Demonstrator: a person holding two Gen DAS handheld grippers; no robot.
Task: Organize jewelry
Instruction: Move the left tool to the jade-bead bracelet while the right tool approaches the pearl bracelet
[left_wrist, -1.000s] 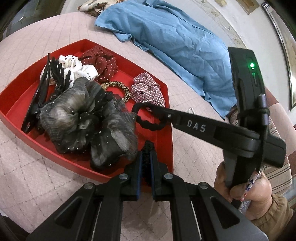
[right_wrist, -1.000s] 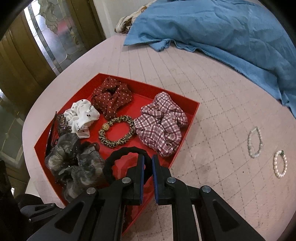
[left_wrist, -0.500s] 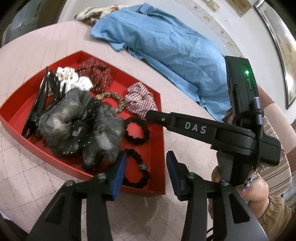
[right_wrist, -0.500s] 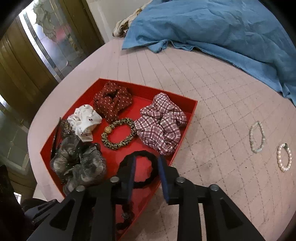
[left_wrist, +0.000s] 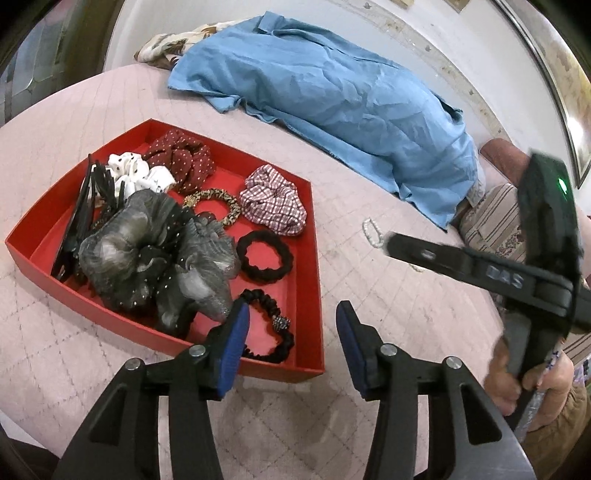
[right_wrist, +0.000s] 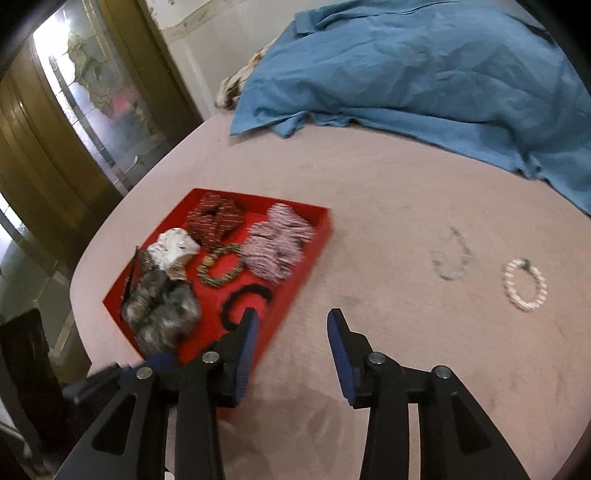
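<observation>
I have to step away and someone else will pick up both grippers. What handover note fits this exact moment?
Left gripper: jaws opening, nothing between them.
Right gripper: jaws opening, nothing between them.
In the red tray: scrunchies, a plain black hair tie and a beaded black hair tie.
Left to do: two pearl bracelets, one and the other, lie on the pink cover outside the tray.

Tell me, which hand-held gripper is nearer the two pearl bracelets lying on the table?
Right. The right hand-held gripper has swung off the red tray toward the pearl bracelets, jaws opening, empty. The left hand-held gripper hangs over the tray's corner, farther away.
</observation>
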